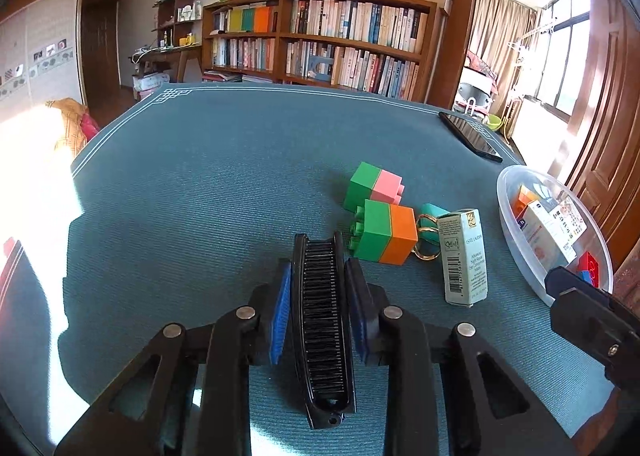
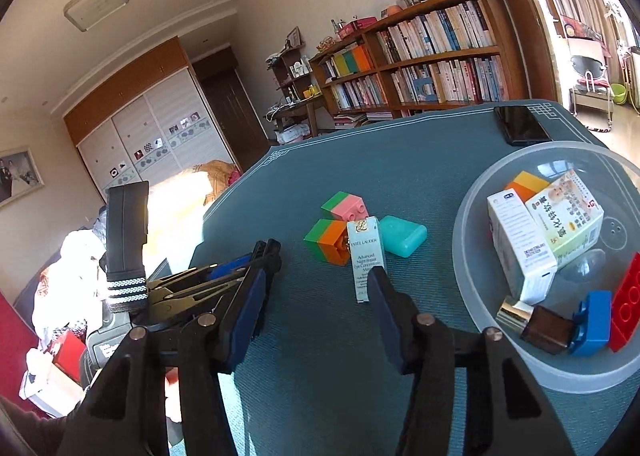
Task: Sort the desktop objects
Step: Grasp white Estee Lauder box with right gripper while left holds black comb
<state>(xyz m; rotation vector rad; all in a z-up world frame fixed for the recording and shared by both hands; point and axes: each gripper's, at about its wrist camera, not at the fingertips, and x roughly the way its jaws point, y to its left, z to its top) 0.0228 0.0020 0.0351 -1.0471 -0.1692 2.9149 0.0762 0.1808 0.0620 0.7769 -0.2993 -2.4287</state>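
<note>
My left gripper [image 1: 318, 276] is shut on a black folding comb [image 1: 323, 328], bristles up, held low over the teal table mat [image 1: 200, 183]. It shows from the side in the right wrist view [image 2: 244, 268]. My right gripper [image 2: 318, 288] is open and empty, just short of an upright Estee Lauder box [image 2: 366, 256], also seen in the left wrist view [image 1: 464, 256]. Beside the box lie a green-orange block [image 1: 386, 232], a green-pink block [image 1: 374, 187] and a teal case [image 2: 402, 240]. A clear plastic bowl [image 2: 472, 215] at the right holds boxes, a brown bottle and bricks.
A black phone [image 1: 470, 135] lies near the mat's far right edge. A bookshelf [image 1: 320, 39] stands behind the table. A gold ring [image 1: 424, 252] lies by the teal case. Bright sunlight falls on the left side.
</note>
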